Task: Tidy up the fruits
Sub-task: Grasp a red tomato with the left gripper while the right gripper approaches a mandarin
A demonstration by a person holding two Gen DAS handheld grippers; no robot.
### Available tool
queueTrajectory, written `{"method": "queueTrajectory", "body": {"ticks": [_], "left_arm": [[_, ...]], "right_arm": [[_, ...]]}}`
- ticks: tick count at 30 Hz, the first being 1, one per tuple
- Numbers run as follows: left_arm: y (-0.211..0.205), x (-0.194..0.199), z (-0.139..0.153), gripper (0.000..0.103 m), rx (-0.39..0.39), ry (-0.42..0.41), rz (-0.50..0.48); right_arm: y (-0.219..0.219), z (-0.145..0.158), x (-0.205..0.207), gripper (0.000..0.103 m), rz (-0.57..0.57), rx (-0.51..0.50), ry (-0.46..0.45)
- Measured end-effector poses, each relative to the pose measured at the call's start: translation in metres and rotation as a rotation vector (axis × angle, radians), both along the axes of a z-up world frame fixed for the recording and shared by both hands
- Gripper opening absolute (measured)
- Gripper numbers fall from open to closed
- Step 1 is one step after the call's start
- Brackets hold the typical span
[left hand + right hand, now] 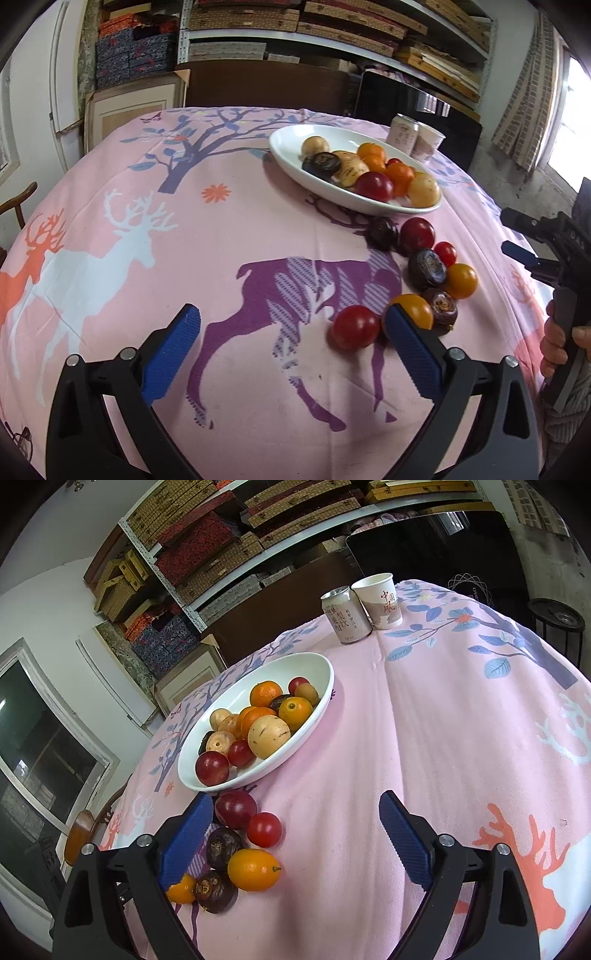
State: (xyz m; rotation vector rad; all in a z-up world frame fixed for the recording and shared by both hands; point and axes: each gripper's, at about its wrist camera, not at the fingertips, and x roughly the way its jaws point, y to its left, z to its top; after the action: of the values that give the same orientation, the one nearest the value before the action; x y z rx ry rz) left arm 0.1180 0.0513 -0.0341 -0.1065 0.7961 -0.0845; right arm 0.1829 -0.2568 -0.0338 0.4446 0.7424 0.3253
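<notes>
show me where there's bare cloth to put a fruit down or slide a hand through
Free: the pink deer-print tablecloth right of the white oval dish, below the drink can and paper cup; also the cloth left of the dish. Crowded: the loose fruit cluster just before the dish.

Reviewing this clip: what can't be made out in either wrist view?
- Left wrist view: the yellow-orange kumquat is partly covered by the open left gripper's blue finger pad.
- Right wrist view: another small orange fruit hides behind the open right gripper's pad.
- White oval dish: lower fruits are buried under the pile.
- Beverage can: its print is too small to read.
</notes>
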Motion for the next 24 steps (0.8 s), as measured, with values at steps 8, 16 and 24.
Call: {"method": "queueTrajectory", "body": {"ticks": [8,16,24], "left_arm": [[-0.016,0.01,-0.011,0.098,0.069,0.076,-0.035],[-0.018,0.021,-0.014,0.098,0.145,0.086,0.002],[-0.019,0.019,-0.005,0.098,0.155,0.024,-0.043]], "right_arm": [[0.003,0.001,0.0,0.092,0.008,-0.019,-0.006],[0.004,0.001,-0.001,0.092,0.007,-0.031,-0.004],[0.007,0.002,-0.002,0.092,0.014,-0.051,-0.015]]}}
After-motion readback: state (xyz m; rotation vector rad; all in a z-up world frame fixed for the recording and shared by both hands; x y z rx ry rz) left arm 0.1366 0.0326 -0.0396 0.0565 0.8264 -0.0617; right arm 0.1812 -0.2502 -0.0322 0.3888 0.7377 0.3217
